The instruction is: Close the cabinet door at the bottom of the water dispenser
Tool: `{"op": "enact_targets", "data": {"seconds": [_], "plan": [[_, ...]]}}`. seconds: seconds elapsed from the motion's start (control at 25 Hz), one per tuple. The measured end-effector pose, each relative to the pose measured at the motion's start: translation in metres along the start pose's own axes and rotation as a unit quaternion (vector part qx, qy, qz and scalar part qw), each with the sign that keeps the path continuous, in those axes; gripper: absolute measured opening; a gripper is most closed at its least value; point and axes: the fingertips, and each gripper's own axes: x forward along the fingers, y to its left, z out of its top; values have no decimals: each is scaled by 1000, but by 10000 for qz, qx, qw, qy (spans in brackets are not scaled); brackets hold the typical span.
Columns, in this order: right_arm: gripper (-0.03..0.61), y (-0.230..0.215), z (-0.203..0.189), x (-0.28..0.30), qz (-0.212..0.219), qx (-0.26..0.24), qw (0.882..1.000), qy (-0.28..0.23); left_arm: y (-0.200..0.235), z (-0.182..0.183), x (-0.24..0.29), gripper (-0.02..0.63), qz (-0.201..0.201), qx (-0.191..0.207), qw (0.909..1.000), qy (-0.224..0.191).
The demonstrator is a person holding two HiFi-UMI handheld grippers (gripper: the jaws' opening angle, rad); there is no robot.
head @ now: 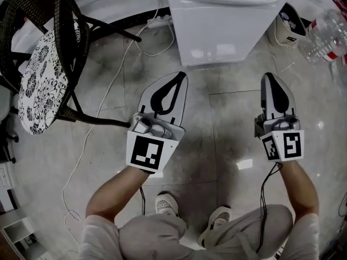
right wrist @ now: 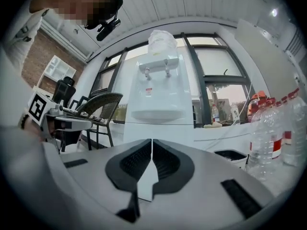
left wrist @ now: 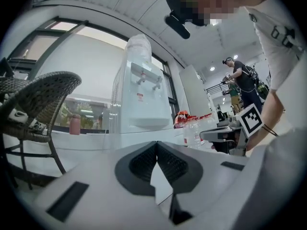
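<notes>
Water dispenser (head: pixel 222 20): white, standing on the tiled floor (head: pixel 227 134), cabinet door (head: pixel 214 47) at its base flush with the body. Left gripper (head: pixel 181 76): in front of the dispenser, apart from it, jaws pressed together on nothing. Right gripper (head: pixel 268 76): also in front of the dispenser and apart from it, jaws together, empty. Wicker chair (head: pixel 38 64): left of the dispenser. Plastic bottles (head: pixel 325 34): right of the dispenser.

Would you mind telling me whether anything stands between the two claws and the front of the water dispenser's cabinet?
Nothing visible does. Only floor lies between the left claw, the right claw and the water dispenser. The bin stands off to its right.
</notes>
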Motion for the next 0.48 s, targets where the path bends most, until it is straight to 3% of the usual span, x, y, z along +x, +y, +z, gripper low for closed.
{"op": "enact_targets", "data": {"seconds": [0.28, 0.48], "plan": [[21, -24, 57, -50, -354, -100, 9988, -336, 0, 44, -28, 8, -105, 199, 9997, -126], [21, -40, 118, -76, -638, -12, 9958, -649, 11, 96, -41, 8, 89, 394, 9986, -350]]}}
